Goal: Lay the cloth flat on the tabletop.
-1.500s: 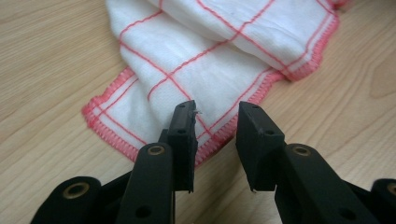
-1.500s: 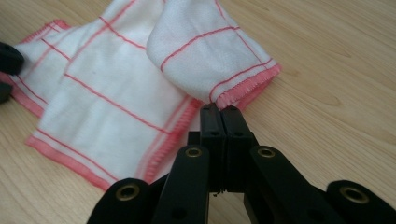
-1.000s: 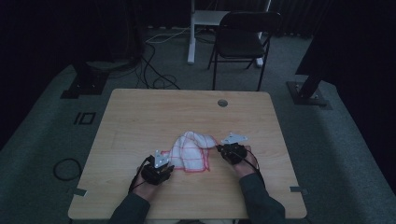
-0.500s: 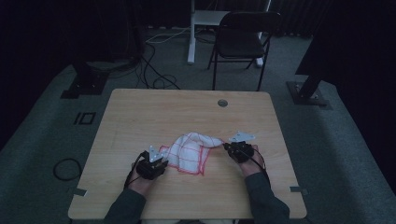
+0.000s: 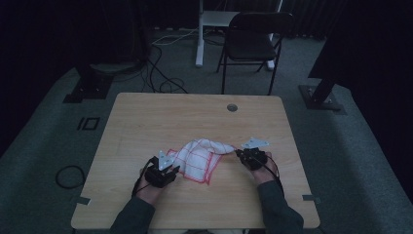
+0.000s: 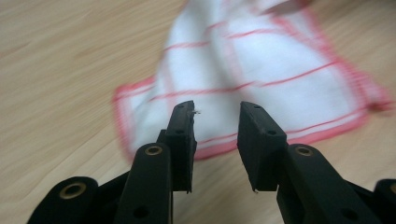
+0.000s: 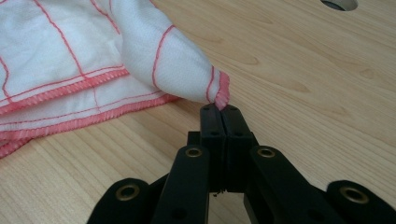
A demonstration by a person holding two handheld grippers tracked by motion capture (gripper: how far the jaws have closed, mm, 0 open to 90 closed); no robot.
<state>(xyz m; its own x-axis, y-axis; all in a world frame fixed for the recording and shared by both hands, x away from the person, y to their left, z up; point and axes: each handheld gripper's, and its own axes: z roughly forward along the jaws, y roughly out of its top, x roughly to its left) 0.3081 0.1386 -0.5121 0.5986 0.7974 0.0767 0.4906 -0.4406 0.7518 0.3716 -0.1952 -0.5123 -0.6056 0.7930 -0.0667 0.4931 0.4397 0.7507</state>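
While the cloth (image 5: 199, 157) lies near the front middle of the surface (image 5: 146, 117), white with red grid lines and a red stitched hem, no brand, label or writing can be read on it or on anything else in view. It rests partly bunched, its far end drawn out to a point toward the right. The right gripper (image 5: 242, 154) is clenched on that point: in the right gripper view its jaws stand pressed together with the red-hemmed corner (image 7: 221, 97) pinched at their tips, the cloth (image 7: 93, 60) rising off the wood behind it. The right hand (image 5: 265, 170) sits low on the surface, forearm coming in from the front edge, gripper aimed leftward at the cloth. The left gripper (image 5: 171, 169) is released: in the left gripper view its jaws stand apart with nothing between them, the cloth's (image 6: 261, 70) near hem lying flat just beyond the tips. The left hand (image 5: 148, 187) holds its gripper just beside the cloth's near left corner, pointing up and to the right across the surface, forearm angled in from the front. A round hole (image 5: 232, 107) sits in the surface near its far edge, and a chair (image 5: 253, 44) stands behind.
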